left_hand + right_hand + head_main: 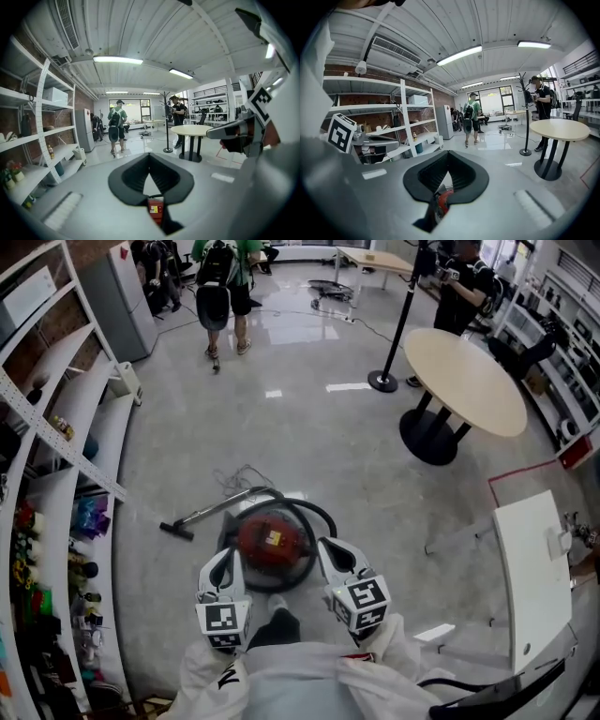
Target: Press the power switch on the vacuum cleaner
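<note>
A round red vacuum cleaner sits on the grey floor just in front of me. Its black hose loops around it, and its wand lies out to the left. My left gripper hangs over the vacuum's left edge and my right gripper over its right edge, both above it and apart from it. Each stands shut with nothing between its jaws. Below the left gripper a bit of the red vacuum shows. The right gripper also has the vacuum beneath it.
White shelves with small goods line the left side. A round wooden table and a black pole stand are ahead to the right, and a white desk is close on the right. A person walks far ahead.
</note>
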{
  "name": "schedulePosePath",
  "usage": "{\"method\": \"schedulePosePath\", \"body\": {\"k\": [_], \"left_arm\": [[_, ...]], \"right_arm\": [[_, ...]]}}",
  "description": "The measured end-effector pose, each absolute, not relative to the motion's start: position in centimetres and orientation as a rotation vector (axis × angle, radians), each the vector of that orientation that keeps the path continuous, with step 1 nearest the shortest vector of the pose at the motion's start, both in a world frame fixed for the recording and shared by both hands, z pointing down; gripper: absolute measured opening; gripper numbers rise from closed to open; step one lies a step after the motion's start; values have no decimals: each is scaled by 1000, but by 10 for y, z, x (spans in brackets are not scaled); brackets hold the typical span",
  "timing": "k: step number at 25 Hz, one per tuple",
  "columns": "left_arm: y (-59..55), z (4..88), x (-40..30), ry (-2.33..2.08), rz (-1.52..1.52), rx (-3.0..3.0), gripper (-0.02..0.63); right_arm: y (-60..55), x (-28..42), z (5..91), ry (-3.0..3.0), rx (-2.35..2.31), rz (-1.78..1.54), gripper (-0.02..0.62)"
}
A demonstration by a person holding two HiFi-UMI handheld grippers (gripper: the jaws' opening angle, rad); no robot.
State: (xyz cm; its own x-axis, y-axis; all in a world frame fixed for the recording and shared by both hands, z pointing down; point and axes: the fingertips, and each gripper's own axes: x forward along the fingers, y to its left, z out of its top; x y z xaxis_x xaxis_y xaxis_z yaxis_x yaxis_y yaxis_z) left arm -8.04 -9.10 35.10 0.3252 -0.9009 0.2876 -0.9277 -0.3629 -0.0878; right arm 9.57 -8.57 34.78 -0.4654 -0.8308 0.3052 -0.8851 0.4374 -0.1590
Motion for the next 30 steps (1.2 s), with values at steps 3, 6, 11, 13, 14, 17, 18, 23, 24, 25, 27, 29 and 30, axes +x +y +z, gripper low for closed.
{"method": "schedulePosePath", "body": {"k": [3, 6, 11, 13, 14, 17, 18, 23, 24, 25, 27, 29, 30], "left_arm": [[-69, 348, -74, -1756, 424, 2464, 0], [-42, 348, -69, -1783, 415, 2459, 0], [2, 345, -61, -1844, 405, 2444, 0], [21, 344, -56, -1856, 405, 2440, 0], [31, 343, -52, -1859, 402, 2440, 0], [59, 345, -37, -1849, 405, 2441, 0], [66, 346, -32, -1843, 410, 2443, 0], [95, 341, -14, -1834, 425, 2455, 0], [101, 340, -12, -1837, 428, 2453, 0], [106, 339, -11, -1840, 431, 2450, 0], [114, 340, -10, -1841, 438, 2443, 0], [116, 342, -13, -1839, 449, 2430, 0], [115, 344, -17, -1838, 456, 2421, 0]], "right_arm": [[-65, 105, 347, -2515, 1502, 433, 0], [-43, 112, 347, -2533, 1484, 416, 0], [-4, 122, 345, -2575, 1462, 388, 0], [14, 125, 343, -2591, 1454, 384, 0], [24, 127, 344, -2597, 1450, 385, 0], [52, 137, 348, -2599, 1447, 401, 0], [61, 141, 349, -2596, 1451, 410, 0], [93, 157, 353, -2595, 1464, 450, 0], [97, 159, 353, -2595, 1466, 459, 0], [100, 161, 354, -2595, 1469, 469, 0], [105, 161, 356, -2597, 1471, 486, 0], [107, 155, 358, -2603, 1461, 499, 0], [106, 149, 360, -2604, 1453, 509, 0]]}}
